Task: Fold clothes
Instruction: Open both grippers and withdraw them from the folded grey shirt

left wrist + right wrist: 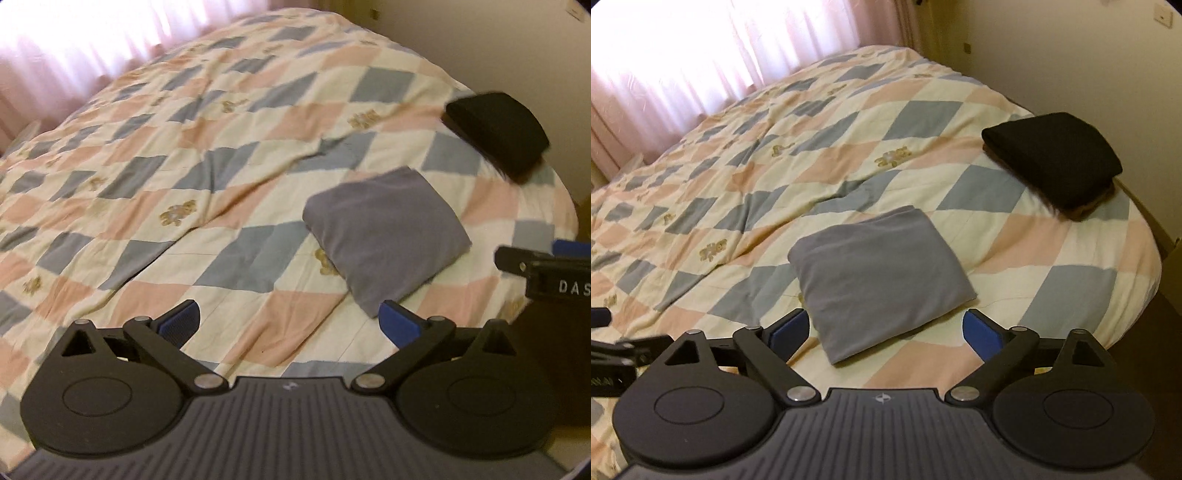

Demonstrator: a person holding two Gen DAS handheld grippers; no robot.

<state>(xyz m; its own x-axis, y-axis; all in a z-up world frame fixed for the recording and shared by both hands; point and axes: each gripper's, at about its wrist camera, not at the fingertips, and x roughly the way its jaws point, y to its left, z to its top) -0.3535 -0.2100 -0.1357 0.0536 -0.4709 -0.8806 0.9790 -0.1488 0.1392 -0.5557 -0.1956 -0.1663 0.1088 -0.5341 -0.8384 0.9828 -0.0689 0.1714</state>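
A bed (258,155) fills both wrist views, covered by a quilt (849,122) of cream, pink and grey-blue diamonds with small tan figures printed here and there; the quilt is rumpled, with a long crease running across its middle. Behind the bed hangs a pale pink curtain (683,55), bright with daylight, and a cream wall (1089,55) rises along the bed's far right side.

On the bed, near its right edge and towards the far corner, sits a folded black garment (1052,162) — it rests on something brownish that shows only as a sliver beneath it, too little to identify. Nearer the cameras on the bed, well apart from the black one, lies the folded grey garment (879,273), a neat, squarish packet flat on the quilt with nothing on top of it or against it.

The left gripper (290,321) hangs above the bed, angled down at it, its blue-padded fingers spread wide with only quilt between them; the grey garment's near corner lies just beyond its right finger. The right gripper (884,330) is likewise tilted down over the bed, jaws wide apart and gripping nothing — the grey garment's near edge shows between its fingers, lying loose on the quilt.
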